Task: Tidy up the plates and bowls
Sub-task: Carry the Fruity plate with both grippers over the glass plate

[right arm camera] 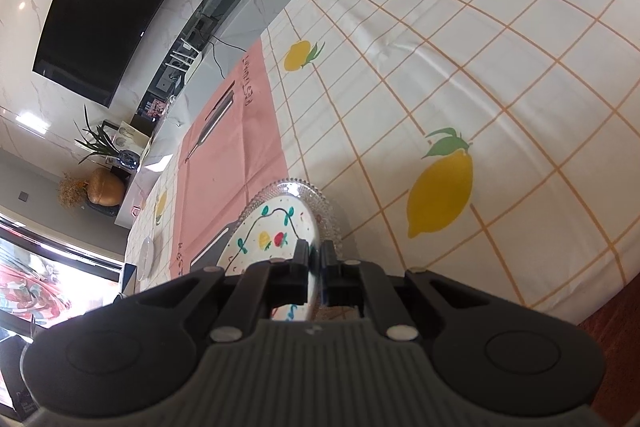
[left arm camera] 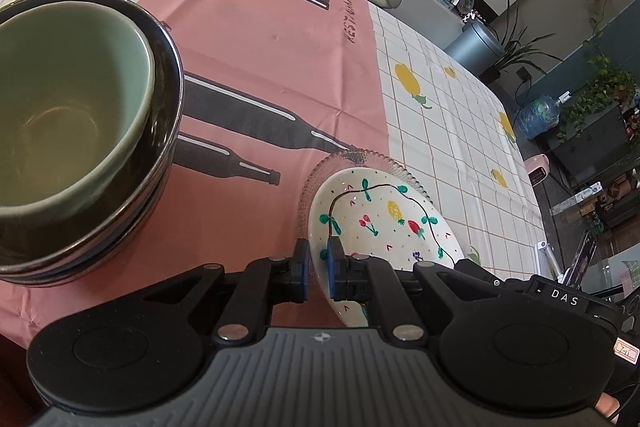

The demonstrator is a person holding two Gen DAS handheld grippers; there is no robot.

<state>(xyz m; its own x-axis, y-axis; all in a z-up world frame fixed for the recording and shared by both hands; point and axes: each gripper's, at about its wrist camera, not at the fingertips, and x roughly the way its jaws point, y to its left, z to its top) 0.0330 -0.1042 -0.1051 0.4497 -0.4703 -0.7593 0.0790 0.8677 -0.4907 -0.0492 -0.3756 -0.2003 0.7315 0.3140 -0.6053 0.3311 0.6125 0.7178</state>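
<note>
1. At far left, a green bowl [left arm camera: 68,107] sits nested in a stack of dark bowls [left arm camera: 160,155] on the pink placemat [left arm camera: 280,67].
2. The left gripper [left arm camera: 318,269] pinches the near rim of the painted white plate [left arm camera: 380,223], jaws nearly together.
3. The plate lies on a clear glass plate [right arm camera: 328,215].
4. The right gripper [right arm camera: 315,267] is clamped on the glass plate's rim, over the lemon tablecloth [right arm camera: 480,67].

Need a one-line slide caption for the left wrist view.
Left gripper pinches the painted fruit plate stacked on a clear glass plate, beside nested bowls.
</note>
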